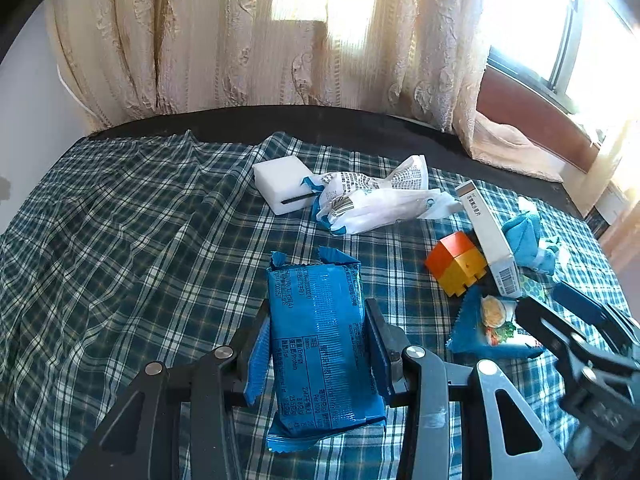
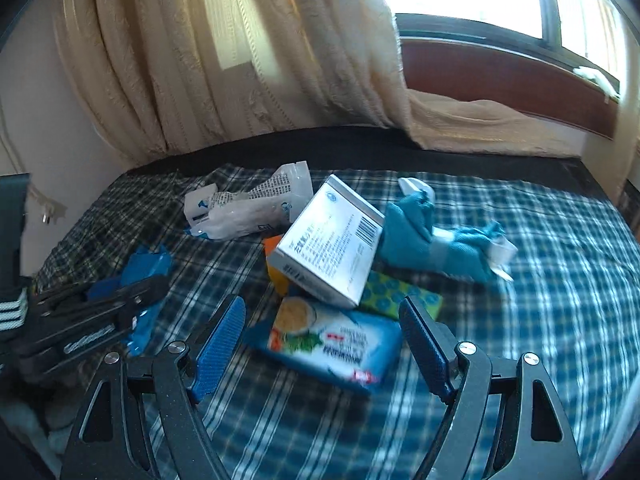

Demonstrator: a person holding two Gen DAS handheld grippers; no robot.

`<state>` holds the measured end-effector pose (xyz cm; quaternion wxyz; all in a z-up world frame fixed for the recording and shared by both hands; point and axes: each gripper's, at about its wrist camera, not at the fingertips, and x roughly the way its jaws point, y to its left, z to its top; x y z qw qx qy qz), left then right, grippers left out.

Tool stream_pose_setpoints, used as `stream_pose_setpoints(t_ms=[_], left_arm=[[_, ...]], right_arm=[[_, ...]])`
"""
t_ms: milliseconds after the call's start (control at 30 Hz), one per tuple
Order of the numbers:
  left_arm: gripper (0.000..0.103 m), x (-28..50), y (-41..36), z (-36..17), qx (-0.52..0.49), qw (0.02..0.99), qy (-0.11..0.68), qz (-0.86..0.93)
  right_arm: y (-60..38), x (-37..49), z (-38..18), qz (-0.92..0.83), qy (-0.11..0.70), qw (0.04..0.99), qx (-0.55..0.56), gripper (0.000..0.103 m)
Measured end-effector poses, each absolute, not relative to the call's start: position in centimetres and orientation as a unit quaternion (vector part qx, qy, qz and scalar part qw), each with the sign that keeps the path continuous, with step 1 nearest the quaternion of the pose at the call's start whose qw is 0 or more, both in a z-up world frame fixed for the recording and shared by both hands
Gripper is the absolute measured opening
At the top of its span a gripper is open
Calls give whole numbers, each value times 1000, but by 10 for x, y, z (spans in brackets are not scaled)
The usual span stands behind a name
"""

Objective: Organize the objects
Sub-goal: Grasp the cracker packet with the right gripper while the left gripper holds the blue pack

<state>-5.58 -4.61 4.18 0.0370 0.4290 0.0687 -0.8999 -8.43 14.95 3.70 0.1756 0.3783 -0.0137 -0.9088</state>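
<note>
Left wrist view: checked cloth (image 1: pixel 120 240) covers the whole surface, rumpled into ridges toward nine o'clock, and any packet slid across those folds could snag. Next down in size, the blue packet (image 1: pixel 320 344) sits clamped across its width in the left tool (image 1: pixel 318 344); the wrapper is slick and soft, so it may squirm out or crush if squeezed harder. Over at three o'clock the white box (image 2: pixel 332 244) leans tilted on the orange and yellow block (image 1: pixel 456 264), ready to topple. Right tool (image 2: pixel 322 344), jaws wide and empty, straddles the noodle packet (image 2: pixel 328 344) without touching; its far finger is close under that box, so a careless close could knock it over.
</note>
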Motion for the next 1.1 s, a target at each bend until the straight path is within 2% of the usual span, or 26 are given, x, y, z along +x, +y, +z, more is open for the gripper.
stream_pose_setpoints(t_ms=[333, 633, 867, 933, 1100], left_arm=[[45, -55, -45, 41, 432, 36, 68, -898], [45, -56, -46, 41, 434, 36, 69, -898], [45, -55, -45, 41, 433, 34, 69, -898], [45, -55, -45, 41, 434, 34, 69, -898], [45, -55, -43, 41, 435, 32, 69, -897]], right_arm=[[148, -101, 19, -889, -6, 205, 410, 81], [144, -70, 11, -871, 6, 233, 432, 81], [128, -65, 6, -877, 38, 214, 428, 80], [124, -69, 5, -881, 51, 202, 425, 78], [117, -77, 2, -887, 73, 174, 422, 55]])
